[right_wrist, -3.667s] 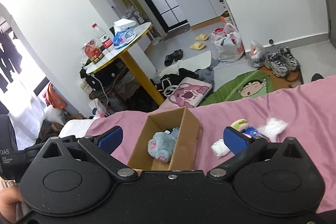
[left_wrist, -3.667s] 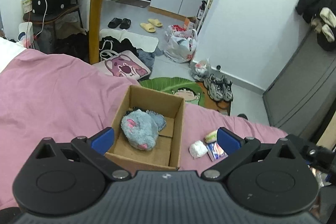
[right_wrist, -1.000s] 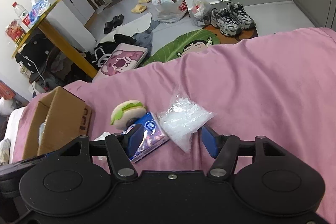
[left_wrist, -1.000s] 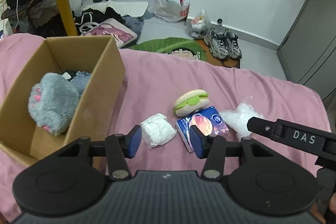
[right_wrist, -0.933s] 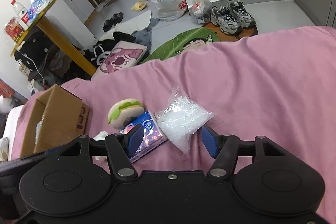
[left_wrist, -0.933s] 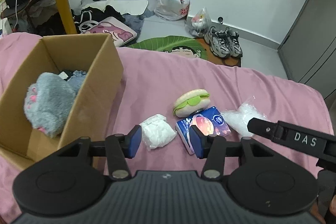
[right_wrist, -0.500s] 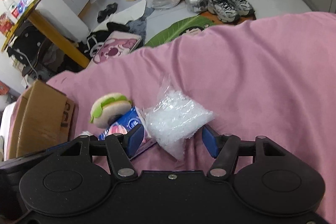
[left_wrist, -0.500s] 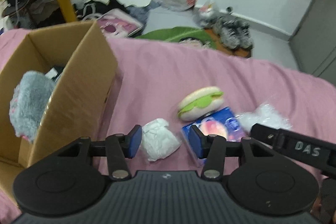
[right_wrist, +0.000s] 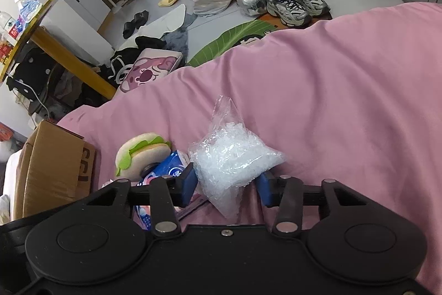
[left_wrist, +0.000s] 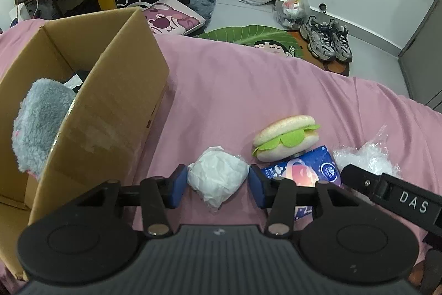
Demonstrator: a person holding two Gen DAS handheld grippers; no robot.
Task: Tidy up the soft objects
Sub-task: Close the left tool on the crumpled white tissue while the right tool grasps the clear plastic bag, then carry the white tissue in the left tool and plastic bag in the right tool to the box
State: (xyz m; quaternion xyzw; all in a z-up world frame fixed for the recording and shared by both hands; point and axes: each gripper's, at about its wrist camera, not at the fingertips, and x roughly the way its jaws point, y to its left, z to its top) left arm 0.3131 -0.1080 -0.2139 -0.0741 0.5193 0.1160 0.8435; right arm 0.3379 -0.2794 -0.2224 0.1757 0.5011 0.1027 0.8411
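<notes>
Pink bedding (left_wrist: 248, 79) carries every item we mark; on it, at left, stands an open cardboard box (left_wrist: 110, 107) with a grey plush toy (left_wrist: 38, 123) inside, against its near wall. Between the blue pads of our left gripper (left_wrist: 218, 181) lies a crumpled white bundle (left_wrist: 218, 179); the jaws are closing, and both pads meet its sides. Just beyond it sits a plush burger (left_wrist: 284, 137), its lower edge resting on a blue tissue pack (left_wrist: 301, 170). From the right wrist view we see our right gripper (right_wrist: 226, 184) with its jaws closing on a clear bag of white pellets (right_wrist: 232, 154); the left pad touches the bag, while the right pad sits at its lower corner, and we cannot tell whether it presses. The bag lies just beside the tissue pack, well apart from the box; beyond the bed edge, sneakers (right_wrist: 298, 2) and a green leaf mat (left_wrist: 248, 35) occupy the floor.
</notes>
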